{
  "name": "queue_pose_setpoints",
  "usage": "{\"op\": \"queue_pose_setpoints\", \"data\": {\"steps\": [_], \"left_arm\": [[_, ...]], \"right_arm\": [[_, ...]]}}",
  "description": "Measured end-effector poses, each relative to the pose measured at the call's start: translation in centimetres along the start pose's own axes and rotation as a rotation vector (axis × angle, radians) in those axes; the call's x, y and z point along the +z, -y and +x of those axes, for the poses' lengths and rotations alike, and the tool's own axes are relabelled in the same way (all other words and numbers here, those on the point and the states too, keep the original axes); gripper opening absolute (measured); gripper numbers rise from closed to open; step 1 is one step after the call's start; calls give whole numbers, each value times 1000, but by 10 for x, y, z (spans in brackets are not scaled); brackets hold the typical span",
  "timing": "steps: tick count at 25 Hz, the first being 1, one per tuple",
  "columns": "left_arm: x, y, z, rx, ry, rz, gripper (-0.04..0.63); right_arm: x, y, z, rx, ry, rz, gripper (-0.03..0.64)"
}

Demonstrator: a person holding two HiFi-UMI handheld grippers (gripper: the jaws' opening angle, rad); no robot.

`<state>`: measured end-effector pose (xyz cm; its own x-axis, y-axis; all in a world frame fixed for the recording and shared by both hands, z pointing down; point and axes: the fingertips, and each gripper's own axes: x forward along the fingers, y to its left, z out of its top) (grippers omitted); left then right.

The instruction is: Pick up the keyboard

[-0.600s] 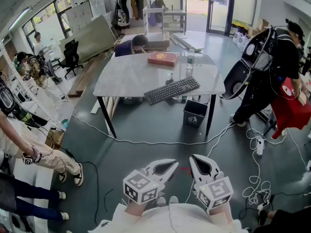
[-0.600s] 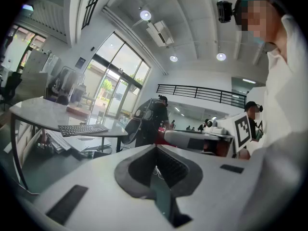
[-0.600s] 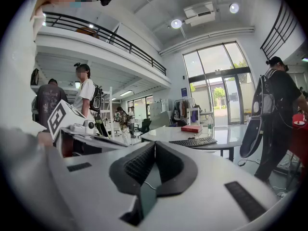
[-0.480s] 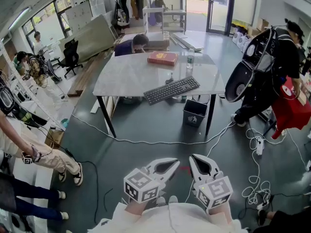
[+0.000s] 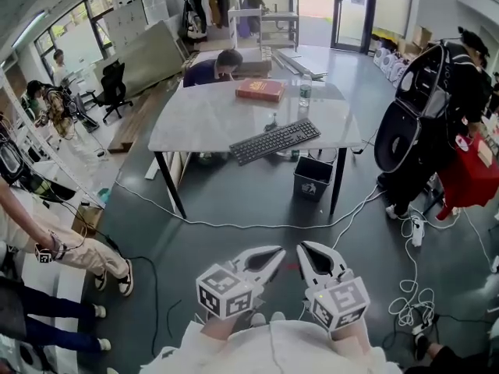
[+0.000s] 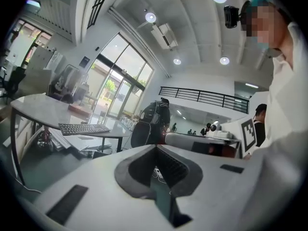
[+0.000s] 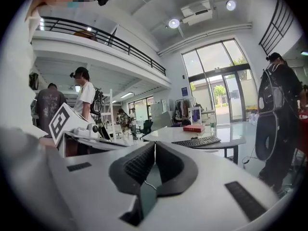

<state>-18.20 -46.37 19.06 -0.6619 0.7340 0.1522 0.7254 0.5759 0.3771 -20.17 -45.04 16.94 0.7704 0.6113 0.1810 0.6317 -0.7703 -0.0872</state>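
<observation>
A black keyboard (image 5: 274,140) lies slantwise near the front edge of a white table (image 5: 195,119); it also shows far off as the keyboard (image 6: 83,128) and the keyboard (image 7: 197,141) in the two gripper views. My left gripper (image 5: 274,253) and right gripper (image 5: 302,250) are held side by side low in the head view, well short of the table, above the floor. Both are shut with nothing between the jaws. Each carries a marker cube.
A red book (image 5: 260,89) and a water bottle (image 5: 305,93) stand on the table's far side. A black bin (image 5: 313,178) sits under the table. Cables (image 5: 234,224) trail over the floor. A person with a large black bag (image 5: 421,123) stands at right; other people at left.
Both grippers have shifted slightly up and left in the head view. The person with the black bag at right has moved a little further right.
</observation>
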Motion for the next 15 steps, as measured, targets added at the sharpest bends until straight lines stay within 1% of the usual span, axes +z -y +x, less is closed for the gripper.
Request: {"op": "queue_pose_setpoints", "data": {"steps": [3,6,8,10,13,15], "left_arm": [[1,1,4,-3,2,1,14],[-2,1,9,-16,17,-51,14],[-8,-4,12,5,15,-69,14],[-13,-7,17,30,4,-54,14],[-15,-6,27,33,19,-52,14],[-23,-2,32,45,14,-40,14]], "right_arm": [[-5,8,2,-16,-6,34,32],[-7,13,4,4,-5,65,32],[-8,15,4,22,-7,70,32],[-9,18,4,35,-5,60,32],[-10,19,3,85,4,56,34],[-13,19,-1,101,2,59,34]]}}
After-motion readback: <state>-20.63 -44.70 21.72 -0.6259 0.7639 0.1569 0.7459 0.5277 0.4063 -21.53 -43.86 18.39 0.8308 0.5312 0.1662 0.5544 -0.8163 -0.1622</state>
